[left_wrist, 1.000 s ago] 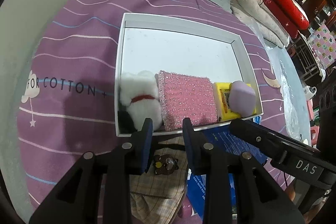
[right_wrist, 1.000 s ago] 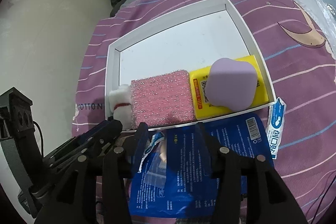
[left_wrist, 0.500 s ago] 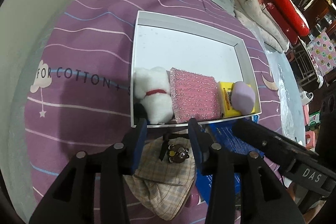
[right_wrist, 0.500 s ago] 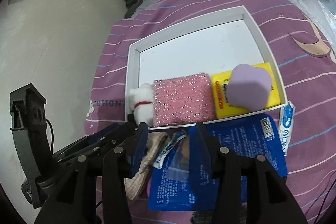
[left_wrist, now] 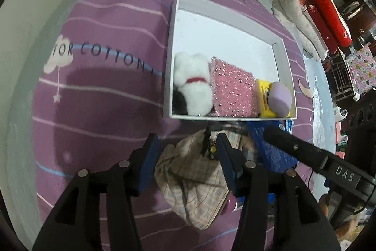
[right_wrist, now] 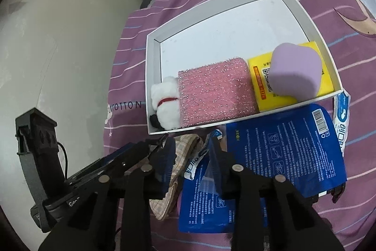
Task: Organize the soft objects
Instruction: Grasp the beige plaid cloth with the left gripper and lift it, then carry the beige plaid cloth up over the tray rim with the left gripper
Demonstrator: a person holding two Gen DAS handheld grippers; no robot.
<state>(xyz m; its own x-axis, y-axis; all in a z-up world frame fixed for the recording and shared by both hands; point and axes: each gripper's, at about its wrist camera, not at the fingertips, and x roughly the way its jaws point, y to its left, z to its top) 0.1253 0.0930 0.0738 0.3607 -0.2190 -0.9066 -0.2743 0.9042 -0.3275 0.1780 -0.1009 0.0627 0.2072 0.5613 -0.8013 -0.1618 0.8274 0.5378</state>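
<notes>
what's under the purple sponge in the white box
The purple sponge rests on a yellow packet with a printed code and red label, inside the white box. The packet's middle is covered, so the rest of its print cannot be seen.

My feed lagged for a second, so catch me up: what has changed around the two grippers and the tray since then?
The left gripper pulled back from the white tray and now hangs over the plaid pouch; its jaws have just been opening, gripping nothing. The right gripper has just been closing over the blue packet, not visibly gripping it. The plush toy, pink sponge, yellow pack and purple puff stayed put.
</notes>
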